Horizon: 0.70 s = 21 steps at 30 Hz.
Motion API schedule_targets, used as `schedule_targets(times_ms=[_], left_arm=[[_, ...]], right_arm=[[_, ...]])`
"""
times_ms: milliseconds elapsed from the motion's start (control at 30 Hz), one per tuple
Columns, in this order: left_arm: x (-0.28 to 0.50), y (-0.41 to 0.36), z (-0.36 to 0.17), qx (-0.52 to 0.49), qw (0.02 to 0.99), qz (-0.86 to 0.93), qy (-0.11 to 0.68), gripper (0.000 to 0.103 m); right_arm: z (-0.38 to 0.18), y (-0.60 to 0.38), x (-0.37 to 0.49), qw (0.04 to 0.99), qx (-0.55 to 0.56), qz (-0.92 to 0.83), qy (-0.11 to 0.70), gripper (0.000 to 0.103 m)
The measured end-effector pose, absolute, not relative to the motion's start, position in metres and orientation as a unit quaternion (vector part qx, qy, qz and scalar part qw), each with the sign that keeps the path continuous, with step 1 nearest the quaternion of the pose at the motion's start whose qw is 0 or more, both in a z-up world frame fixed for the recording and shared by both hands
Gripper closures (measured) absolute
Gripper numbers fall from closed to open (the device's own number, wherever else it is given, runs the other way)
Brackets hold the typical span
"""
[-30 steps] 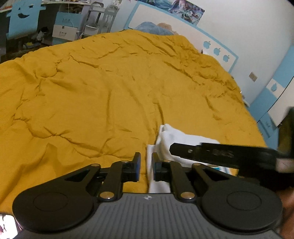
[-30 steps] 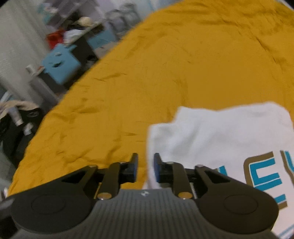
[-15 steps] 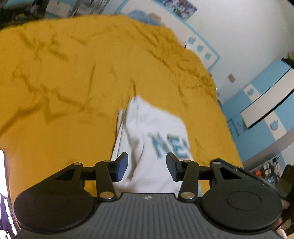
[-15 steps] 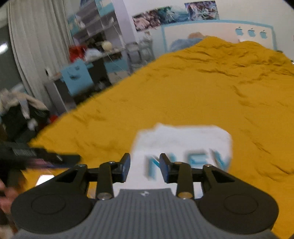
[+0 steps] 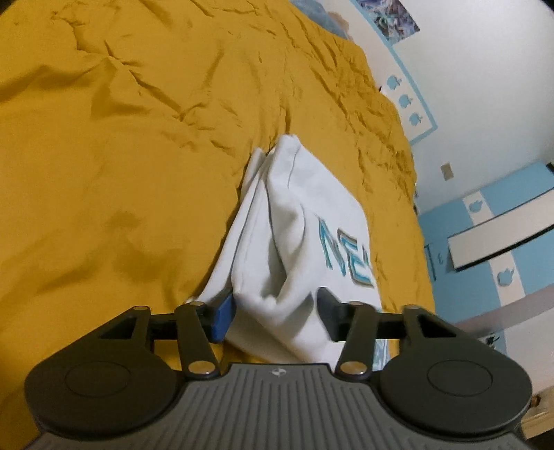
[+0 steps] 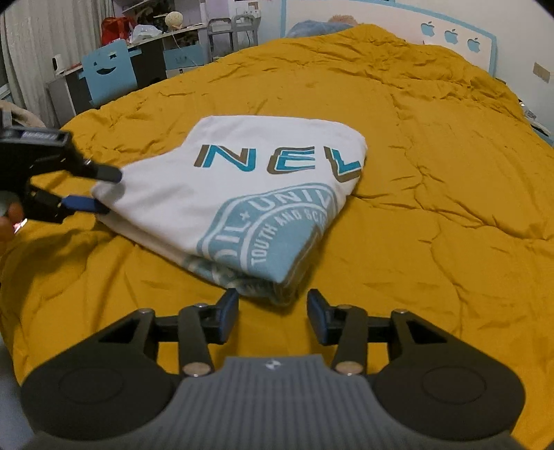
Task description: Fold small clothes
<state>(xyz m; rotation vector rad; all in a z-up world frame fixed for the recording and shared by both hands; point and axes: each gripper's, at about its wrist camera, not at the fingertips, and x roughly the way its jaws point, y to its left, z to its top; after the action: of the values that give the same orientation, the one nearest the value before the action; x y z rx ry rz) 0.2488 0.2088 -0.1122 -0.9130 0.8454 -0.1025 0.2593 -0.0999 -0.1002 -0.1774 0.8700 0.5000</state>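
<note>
A folded white T-shirt [image 6: 249, 194] with blue lettering and a blue round print lies on the yellow bedspread [image 6: 432, 214]. It also shows in the left wrist view [image 5: 297, 242]. My left gripper [image 5: 275, 316] is open, its jaws standing around the shirt's near corner; in the right wrist view it [image 6: 104, 190] sits at the shirt's left corner. My right gripper [image 6: 273, 320] is open, just short of the shirt's near folded corner, not touching it.
The yellow bedspread [image 5: 121, 155] is wrinkled and wide on all sides. A blue headboard [image 6: 457, 31] stands at the far end. A desk and blue chair [image 6: 107, 72] stand beyond the bed's left side. Blue-white cabinets [image 5: 502, 242] line the right wall.
Both grippers have opened wider and come in to the shirt. The left one now has its jaws around the shirt's corner; the right one has drawn back to face the near fold.
</note>
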Motion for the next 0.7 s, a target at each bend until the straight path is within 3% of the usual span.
schedule_targets(times_ms=[33,67,133,333,400,433,467,700], left_arm=[[0.251,0.209,-0.112,-0.428,0.812,-0.051,0.393,0.074],[0.251,0.209,-0.109,-0.425,0.817,-0.056,0.385,0.083],[0.250,0.206,-0.099,-0.412,0.831,-0.061,0.369,0.089],[0.248,0.194,-0.060,-0.356,0.866,-0.072,0.343,0.091],[0.248,0.194,-0.058,-0.341,0.871,-0.066,0.348,0.092],[0.248,0.195,-0.059,-0.338,0.870,-0.063,0.353,0.092],[0.248,0.196,-0.060,-0.334,0.869,-0.059,0.360,0.092],[0.251,0.197,-0.074,-0.280,0.866,-0.023,0.413,0.093]], right_arm=[[-0.101,-0.099,0.259,0.874,-0.088,0.238,0.415,0.063],[-0.101,-0.100,0.258,0.875,-0.090,0.237,0.413,0.064],[-0.103,-0.098,0.259,0.877,-0.094,0.236,0.409,0.064],[-0.104,-0.094,0.265,0.883,-0.084,0.211,0.411,0.068],[-0.105,-0.097,0.268,0.886,-0.070,0.201,0.411,0.081],[-0.105,-0.100,0.269,0.888,-0.063,0.198,0.411,0.099],[-0.104,-0.103,0.270,0.887,-0.051,0.199,0.413,0.103],[-0.090,-0.098,0.263,0.882,-0.080,0.216,0.411,0.103]])
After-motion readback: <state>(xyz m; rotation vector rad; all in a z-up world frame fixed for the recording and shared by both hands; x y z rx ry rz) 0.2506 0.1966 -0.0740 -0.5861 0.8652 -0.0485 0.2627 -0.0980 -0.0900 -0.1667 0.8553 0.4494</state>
